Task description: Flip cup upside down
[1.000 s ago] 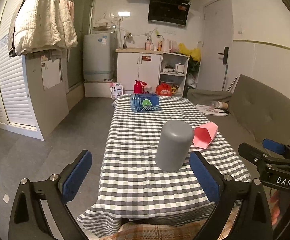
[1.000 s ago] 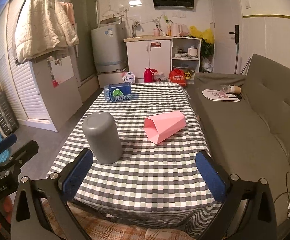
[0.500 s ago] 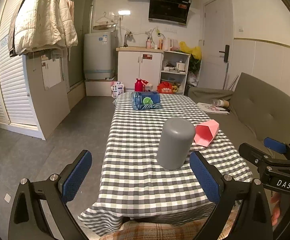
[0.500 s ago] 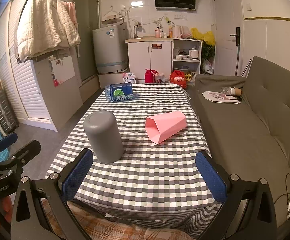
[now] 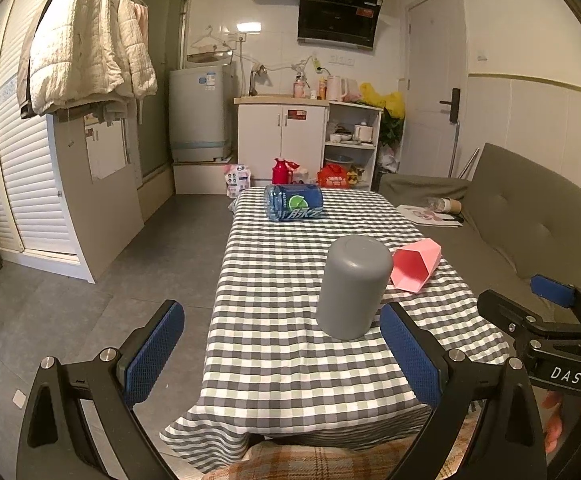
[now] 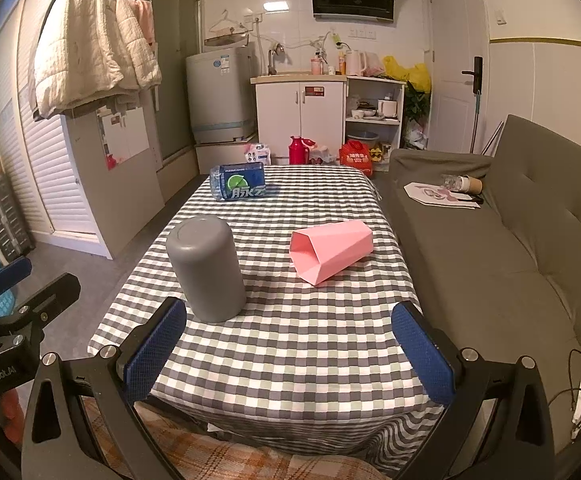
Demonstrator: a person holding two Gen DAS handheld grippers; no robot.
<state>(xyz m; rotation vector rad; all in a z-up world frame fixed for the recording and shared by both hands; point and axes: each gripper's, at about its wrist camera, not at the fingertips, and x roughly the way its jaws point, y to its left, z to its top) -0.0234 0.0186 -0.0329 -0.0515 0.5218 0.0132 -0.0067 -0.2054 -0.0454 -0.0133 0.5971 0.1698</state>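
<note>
A grey cup [image 5: 352,287] stands upside down, closed end up, on the checked tablecloth [image 5: 290,360]; it also shows in the right wrist view [image 6: 208,268]. A pink cup [image 5: 415,266] lies on its side to its right, mouth toward me, also in the right wrist view [image 6: 330,249]. My left gripper [image 5: 282,356] is open and empty at the table's near edge, short of the grey cup. My right gripper [image 6: 290,356] is open and empty, near the front edge, short of both cups.
A blue bottle [image 5: 293,202] lies on its side at the table's far end, also in the right wrist view [image 6: 239,187]. A grey sofa [image 6: 510,240] runs along the right side. Floor lies to the left. A plaid cloth [image 6: 230,460] is under the grippers.
Both grippers have drawn back slightly from the table and risen a little. The cups and bottle have not moved.
</note>
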